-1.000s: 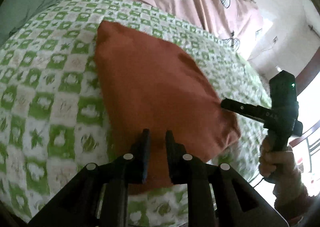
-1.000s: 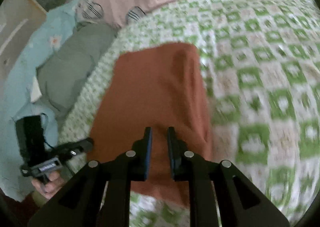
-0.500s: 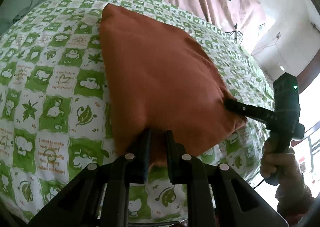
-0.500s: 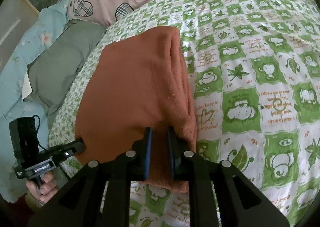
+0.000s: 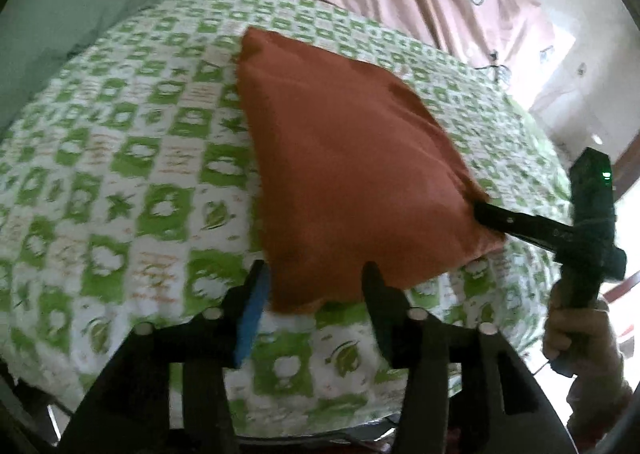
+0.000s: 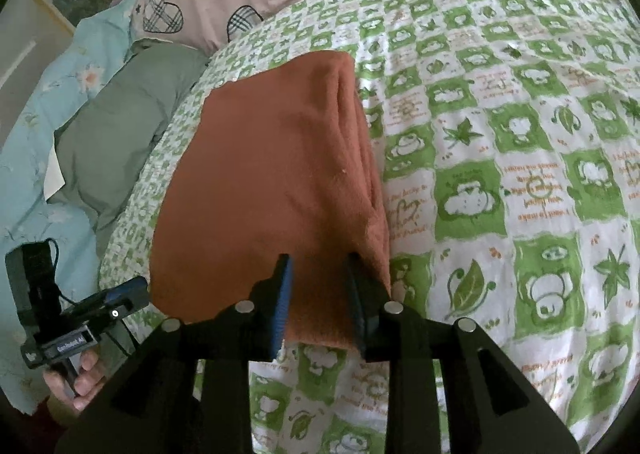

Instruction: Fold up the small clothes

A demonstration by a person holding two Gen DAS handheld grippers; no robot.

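The rust-orange cloth (image 5: 352, 182) lay folded into a thick, soft rectangle on the green-checked bed (image 5: 132, 190). Both jaws had just been opening: the left gripper (image 5: 314, 274) and right gripper (image 6: 318, 266) each stood spread around a near corner.

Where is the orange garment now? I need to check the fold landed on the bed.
The orange garment lies folded on the green checked sheet, its near edge between the right gripper fingers and left gripper, grey pillow beyond.
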